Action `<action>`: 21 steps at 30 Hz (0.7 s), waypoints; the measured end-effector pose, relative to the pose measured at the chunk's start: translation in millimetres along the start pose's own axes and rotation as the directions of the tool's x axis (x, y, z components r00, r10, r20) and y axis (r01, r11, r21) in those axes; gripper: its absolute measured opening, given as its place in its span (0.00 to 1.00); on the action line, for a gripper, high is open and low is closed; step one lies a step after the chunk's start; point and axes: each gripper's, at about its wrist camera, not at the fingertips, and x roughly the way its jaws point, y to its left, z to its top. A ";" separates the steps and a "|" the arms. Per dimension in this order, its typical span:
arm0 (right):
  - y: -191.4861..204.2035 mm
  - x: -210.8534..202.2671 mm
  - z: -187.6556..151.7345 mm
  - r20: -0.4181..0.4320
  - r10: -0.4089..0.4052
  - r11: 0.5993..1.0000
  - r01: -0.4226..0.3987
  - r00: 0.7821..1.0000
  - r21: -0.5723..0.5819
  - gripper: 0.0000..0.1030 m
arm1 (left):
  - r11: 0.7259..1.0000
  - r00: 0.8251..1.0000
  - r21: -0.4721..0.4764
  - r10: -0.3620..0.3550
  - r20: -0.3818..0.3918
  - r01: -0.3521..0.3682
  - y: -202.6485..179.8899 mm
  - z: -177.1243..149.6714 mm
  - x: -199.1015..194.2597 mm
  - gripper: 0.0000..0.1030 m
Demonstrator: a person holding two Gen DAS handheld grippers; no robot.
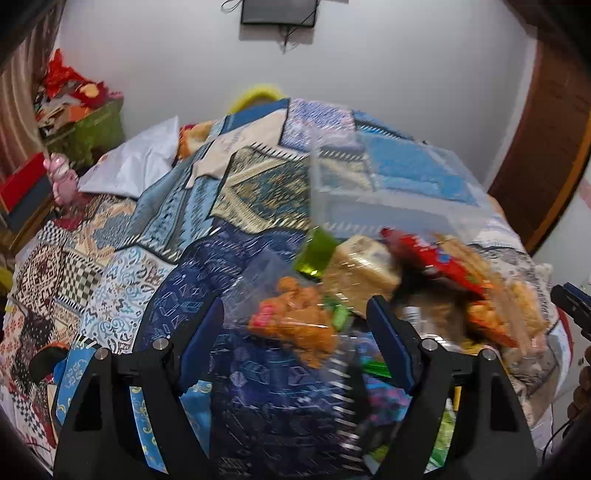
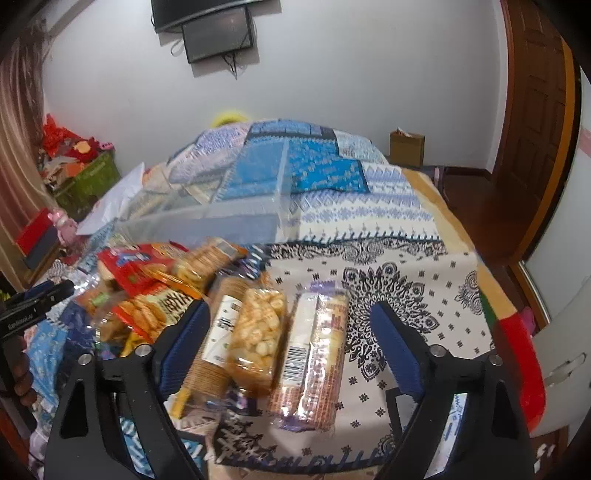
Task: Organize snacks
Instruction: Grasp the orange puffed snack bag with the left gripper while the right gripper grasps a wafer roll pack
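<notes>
A heap of snack packets lies on a patchwork bedspread. In the left wrist view my left gripper (image 1: 295, 332) is open around a clear bag of orange snacks (image 1: 295, 325); beyond lie a green packet (image 1: 314, 254), a tan cracker pack (image 1: 362, 269) and a red packet (image 1: 432, 258). In the right wrist view my right gripper (image 2: 291, 336) is open over a bag of small round biscuits (image 2: 258, 332), a cracker sleeve (image 2: 221, 332) and a wafer pack (image 2: 317, 354). A clear plastic box (image 2: 221, 218) stands behind the heap and also shows in the left wrist view (image 1: 369, 192).
A white pillow (image 1: 136, 162) and a green crate of cloth (image 1: 92, 125) are at the left. A cardboard box (image 2: 406, 147) and a wooden door (image 2: 535, 122) are at the right. A screen (image 2: 218, 33) hangs on the wall.
</notes>
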 end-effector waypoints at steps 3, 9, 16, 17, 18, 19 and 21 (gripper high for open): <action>-2.5 9.5 -0.3 -0.024 0.005 1.000 -0.005 1.000 0.005 0.73 | 1.000 0.999 -0.020 0.006 -0.033 -0.007 7.3 -0.6 14.3 0.77; -14.7 26.3 -5.1 -0.070 0.037 0.998 -0.034 0.997 0.053 0.69 | 0.998 0.996 -0.062 0.006 -0.094 -0.012 12.0 -4.2 38.3 0.78; -16.3 28.0 -3.6 -0.073 0.068 0.996 -0.063 0.995 0.060 0.68 | 0.999 0.994 0.003 0.036 -0.099 -0.036 -7.2 -2.1 54.0 0.86; -15.6 26.8 -3.5 -0.069 0.059 0.997 -0.056 0.996 0.052 0.66 | 0.999 0.994 0.001 0.037 -0.104 -0.037 -7.1 -0.7 56.6 0.86; -16.2 26.9 -3.1 -0.066 0.051 0.997 -0.048 0.997 0.054 0.65 | 1.000 0.994 -0.006 0.030 -0.107 -0.030 -7.0 0.6 58.1 0.87; -19.3 26.8 -2.5 -0.065 0.047 0.997 -0.043 0.997 0.067 0.65 | 1.000 0.993 -0.015 0.025 -0.114 -0.027 -6.4 2.3 59.7 0.87; -26.7 25.5 -2.1 -0.064 0.050 0.994 -0.044 0.997 0.096 0.64 | 1.000 0.992 -0.022 0.016 -0.122 -0.019 -5.3 4.0 62.4 0.88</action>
